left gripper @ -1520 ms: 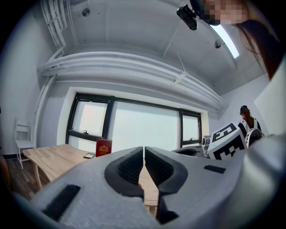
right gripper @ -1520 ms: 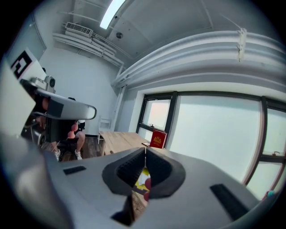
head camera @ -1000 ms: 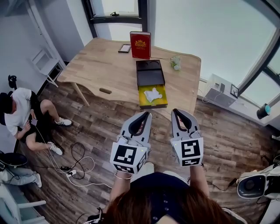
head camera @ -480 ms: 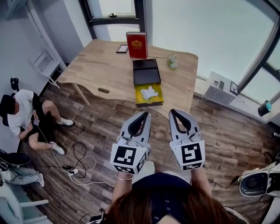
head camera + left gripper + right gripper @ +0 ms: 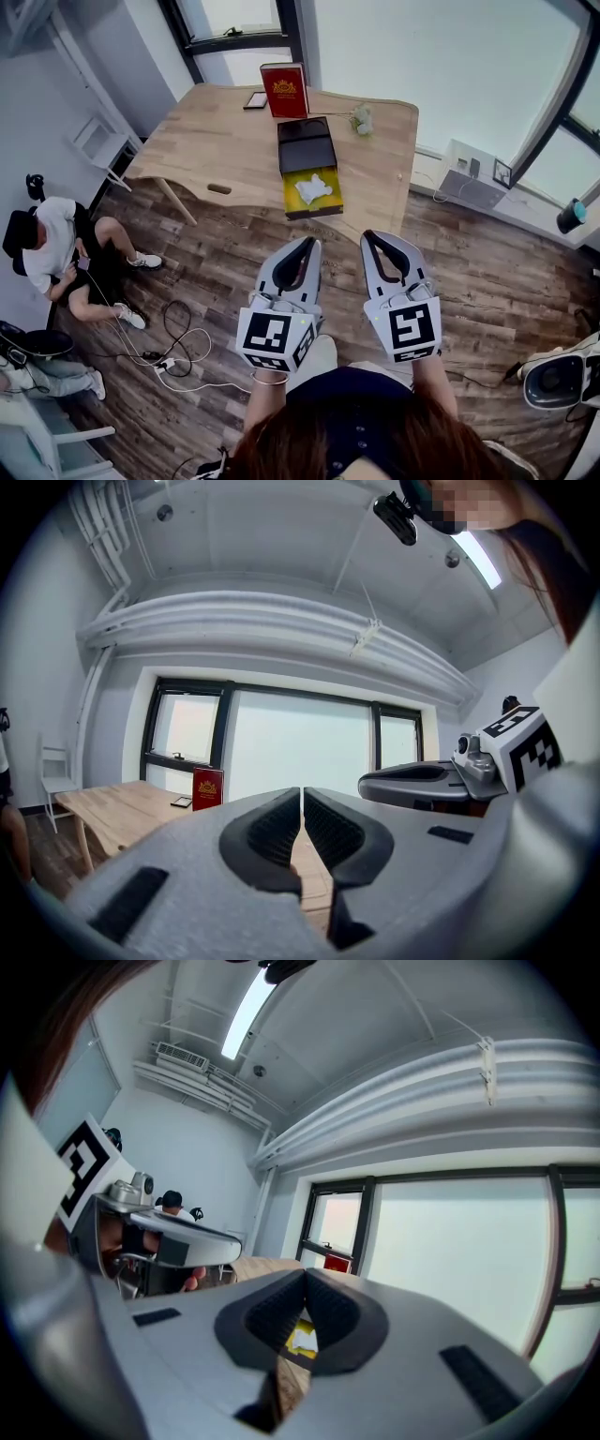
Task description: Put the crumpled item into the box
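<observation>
A white crumpled item (image 5: 312, 188) lies inside the yellow-lined box (image 5: 328, 202) near the front edge of the wooden table (image 5: 211, 141). The box's black lid part (image 5: 305, 147) sits just behind it. Both grippers hover over the floor, well short of the table. My left gripper (image 5: 310, 244) is shut with nothing in it, and so is my right gripper (image 5: 368, 236). In the right gripper view a bit of the yellow box (image 5: 302, 1340) with the white item shows below the jaws. The left gripper (image 5: 302, 791) and right gripper (image 5: 306, 1275) tips meet in their own views.
A red book (image 5: 284, 90) stands upright at the table's far side, with a small dark device (image 5: 255, 100) left of it and a pale bunch (image 5: 361, 118) to the right. A person (image 5: 56, 248) sits on the floor at left. Cables (image 5: 173, 347) lie on the floor.
The table and box have drifted up and away in the head view, as the head camera shifted back. Both grippers stay shut, in about the same place.
</observation>
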The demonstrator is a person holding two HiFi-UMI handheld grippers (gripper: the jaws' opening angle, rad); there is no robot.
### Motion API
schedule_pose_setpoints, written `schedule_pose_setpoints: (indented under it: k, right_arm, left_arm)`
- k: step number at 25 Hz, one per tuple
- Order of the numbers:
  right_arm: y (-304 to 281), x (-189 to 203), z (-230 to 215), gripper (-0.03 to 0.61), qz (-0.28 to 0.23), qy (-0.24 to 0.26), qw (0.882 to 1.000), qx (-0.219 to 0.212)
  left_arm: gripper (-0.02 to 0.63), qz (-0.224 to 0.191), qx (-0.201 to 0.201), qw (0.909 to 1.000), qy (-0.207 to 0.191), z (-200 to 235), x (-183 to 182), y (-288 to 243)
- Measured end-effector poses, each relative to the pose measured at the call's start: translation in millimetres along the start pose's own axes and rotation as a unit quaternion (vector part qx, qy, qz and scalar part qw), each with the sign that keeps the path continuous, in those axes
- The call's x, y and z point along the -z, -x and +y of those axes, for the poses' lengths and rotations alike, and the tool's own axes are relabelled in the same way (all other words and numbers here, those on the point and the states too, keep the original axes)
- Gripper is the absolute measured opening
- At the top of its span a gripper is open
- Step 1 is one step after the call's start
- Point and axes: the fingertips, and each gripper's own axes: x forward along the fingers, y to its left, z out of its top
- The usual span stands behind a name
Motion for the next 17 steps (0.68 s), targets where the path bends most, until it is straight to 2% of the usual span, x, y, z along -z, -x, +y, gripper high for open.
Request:
schedule_pose_setpoints:
  k: [17]
  right_arm:
    - [28.9,4.5,-0.5,0.025,-0.006,-0.004,1.0,-0.009]
  left_arm:
    - [0.032,0.014,-0.002,0.9998,-0.012,-27.2,9.9,13.0]
